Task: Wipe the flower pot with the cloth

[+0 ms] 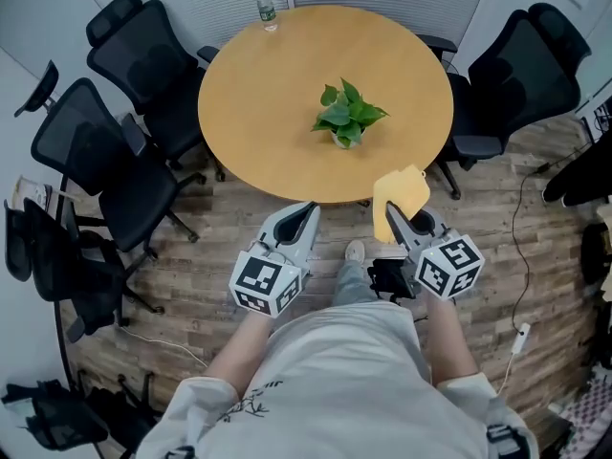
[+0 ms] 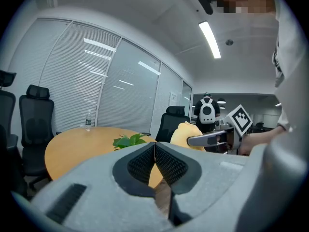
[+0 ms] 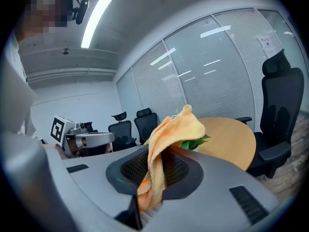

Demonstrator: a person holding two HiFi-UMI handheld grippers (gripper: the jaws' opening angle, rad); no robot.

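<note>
**Cloth pinched in my right gripper, pot ahead on the round table**

My right gripper [image 3: 153, 167] has its jaws closed on the yellow cloth [image 3: 170, 127]. The cloth is bunched between the pads and stands up above them in a loose fold. My left gripper [image 2: 154, 154] is empty, its ribbed pads pressed together with nothing between them.

The flower pot [image 1: 346, 141] sits ahead of both grippers, a little nearer the right one. It is small and pale under a spread of green leaves [image 1: 349, 113], and neither gripper touches it.

I can read no writing. The label on the water bottle [image 1: 267, 10], at the far side of the table beyond my left gripper, is too small. So is the print on a white sheet [image 3: 267, 41] stuck to the glass wall. Each gripper's cube carries only black-and-white square markers [image 1: 262, 277].

The table [image 1: 258, 94] is round with a plain tan wood top. Its near edge lies just ahead of my jaw tips. Black office chairs [image 1: 134, 55] ring it on both sides. The floor [image 1: 206, 256] under my grippers is grey-brown planking. Glass walls with closed blinds [image 2: 120, 86] shut in the room, under long ceiling lights [image 2: 209, 39].
</note>
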